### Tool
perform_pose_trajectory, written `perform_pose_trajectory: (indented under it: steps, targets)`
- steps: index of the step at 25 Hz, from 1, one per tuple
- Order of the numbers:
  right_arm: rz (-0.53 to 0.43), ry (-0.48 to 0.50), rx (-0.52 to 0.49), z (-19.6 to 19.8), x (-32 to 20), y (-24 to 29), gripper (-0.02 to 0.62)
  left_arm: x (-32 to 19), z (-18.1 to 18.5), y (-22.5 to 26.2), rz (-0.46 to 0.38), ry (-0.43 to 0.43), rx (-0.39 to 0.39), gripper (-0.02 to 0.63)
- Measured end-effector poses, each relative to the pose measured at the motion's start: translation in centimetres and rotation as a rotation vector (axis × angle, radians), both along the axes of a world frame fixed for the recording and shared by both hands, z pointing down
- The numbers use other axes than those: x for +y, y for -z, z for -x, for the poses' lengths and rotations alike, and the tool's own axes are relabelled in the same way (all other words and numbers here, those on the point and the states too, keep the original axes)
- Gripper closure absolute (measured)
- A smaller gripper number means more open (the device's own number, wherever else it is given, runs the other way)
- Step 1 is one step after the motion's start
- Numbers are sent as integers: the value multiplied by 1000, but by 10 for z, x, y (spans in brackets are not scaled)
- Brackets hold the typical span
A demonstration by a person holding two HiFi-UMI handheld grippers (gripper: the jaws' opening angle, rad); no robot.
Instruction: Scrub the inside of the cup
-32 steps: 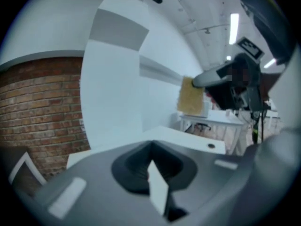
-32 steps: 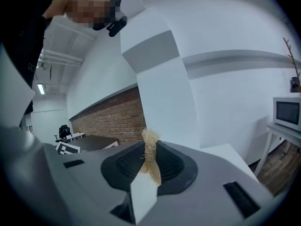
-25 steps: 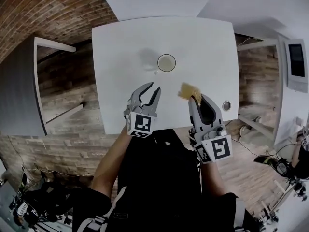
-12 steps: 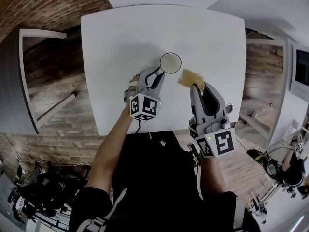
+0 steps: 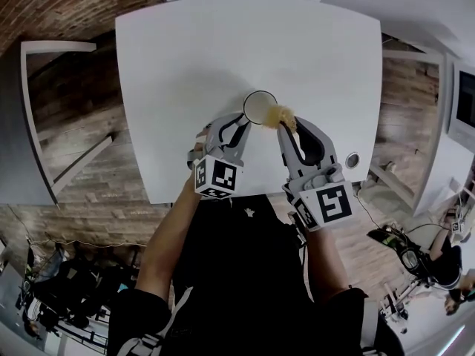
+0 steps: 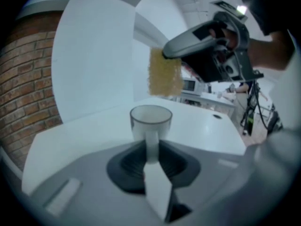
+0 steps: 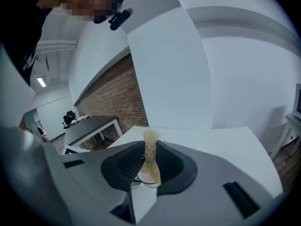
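Observation:
A clear glass cup [image 5: 260,107] stands upright on the white table [image 5: 185,58]. My left gripper [image 5: 239,122] is at its near-left side. In the left gripper view the cup [image 6: 150,120] is dead ahead, and a pale strip that looks like its handle fills the gap of the left gripper [image 6: 150,149]. The jaws have just been closing and the pads meet that strip. My right gripper [image 5: 286,124] is shut on a yellow fibrous scrubber [image 5: 280,115], which hangs at the cup's right rim. The same scrubber [image 6: 164,72] hovers above the cup. Its tuft [image 7: 150,147] sticks out of the right gripper [image 7: 149,161].
A round grommet hole [image 5: 351,159] sits near the table's right front corner. A dark table [image 5: 18,124] stands to the left and white furniture [image 5: 438,87] to the right, over a brick-patterned floor. The person's body is against the table's front edge.
Both grippers have come down and forward to the cup. The left jaws have narrowed around the cup's handle. The scrubber has moved left to the cup's rim.

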State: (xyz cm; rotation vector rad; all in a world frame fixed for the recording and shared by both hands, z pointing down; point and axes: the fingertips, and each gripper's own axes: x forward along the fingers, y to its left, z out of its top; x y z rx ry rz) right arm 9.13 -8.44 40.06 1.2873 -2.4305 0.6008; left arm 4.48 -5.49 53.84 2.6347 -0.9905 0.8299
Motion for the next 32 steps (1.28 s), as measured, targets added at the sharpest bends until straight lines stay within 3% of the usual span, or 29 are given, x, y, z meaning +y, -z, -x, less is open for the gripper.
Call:
perform_pose_trajectory:
  steps: [7,11,16,26,29,32]
  targets:
    - [157,107,98,14,30,-48,531,43,-3,0,23,3,-25,540]
    - [189,152,119,26,31,-53,533,43,-2,-1,33,28,-27,540]
    - [234,136,40,34,34,-52,534,43,-1,-1,36,39,-23,540]
    - [318,119,89,47,38,-87,535,44,-3,-1,54,66,-6,540]
    - [260,117,35,48,37,-67,535,44,-3,-1,52,66,-8,540]
    - [252,57,-106,42,36,-50,536,44,-2,-1,48,64,-7,540]
